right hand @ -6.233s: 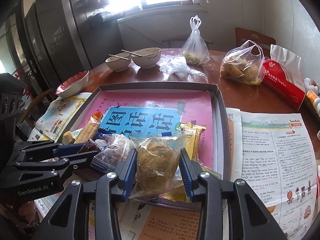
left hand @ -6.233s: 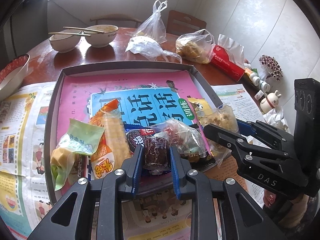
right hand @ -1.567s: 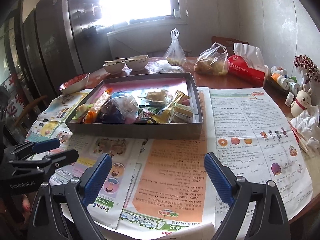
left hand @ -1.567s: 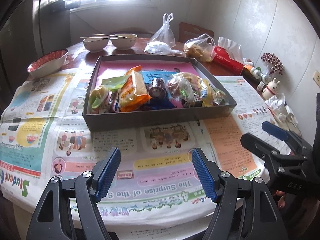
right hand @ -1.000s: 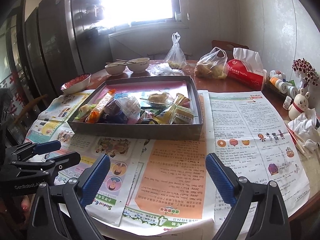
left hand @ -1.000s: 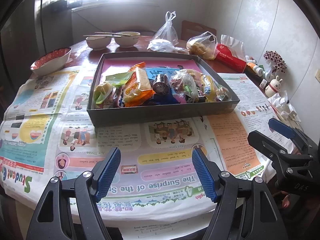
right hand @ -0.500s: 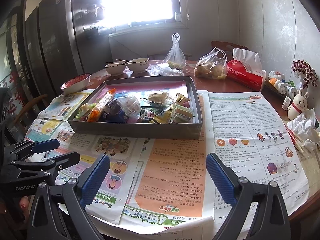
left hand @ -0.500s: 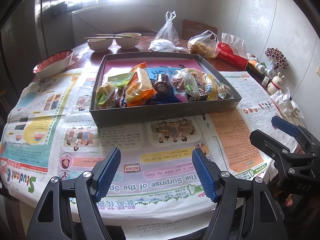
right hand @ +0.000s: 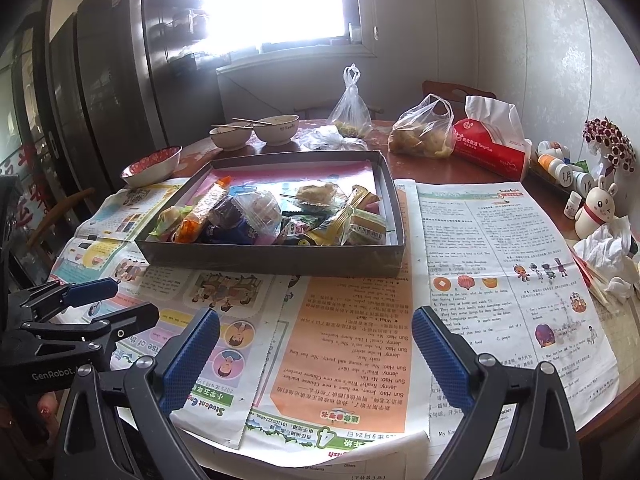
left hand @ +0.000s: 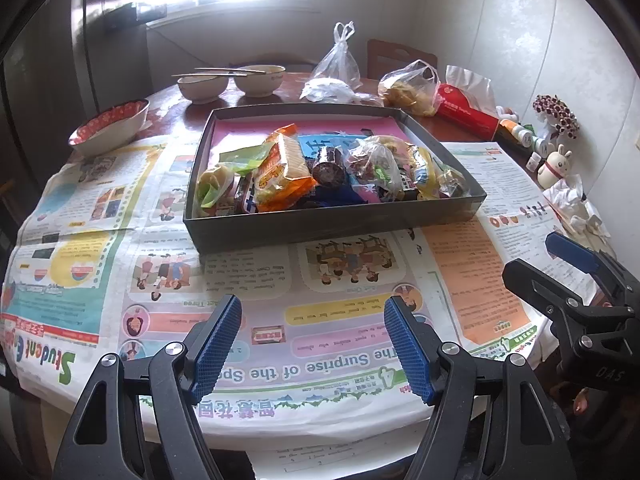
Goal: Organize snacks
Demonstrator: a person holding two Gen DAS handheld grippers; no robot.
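- Daylight is streaming in from the window (right hand: 276, 4) at the back, blowing out to pure white in both views.
- Haze is spreading from that glare, washing out the dark cabinets (right hand: 104, 80) nearby.
- Fisheye distortion is bending the walls and tabletop (left hand: 460, 128) edges; corners are vignetting to black.
- Newspaper (right hand: 352, 344) print is staying sharp; no motion blur is showing.

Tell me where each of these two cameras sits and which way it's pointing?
Left wrist view: sits on the left gripper, looking forward across the newspaper-covered table at the snack box; its own open blue-padded fingers show, and the right gripper at the right edge.
Right wrist view: sits on the right gripper, facing the same way; its open fingers show, the left gripper at the left edge.
Both share the box, bowls and window.
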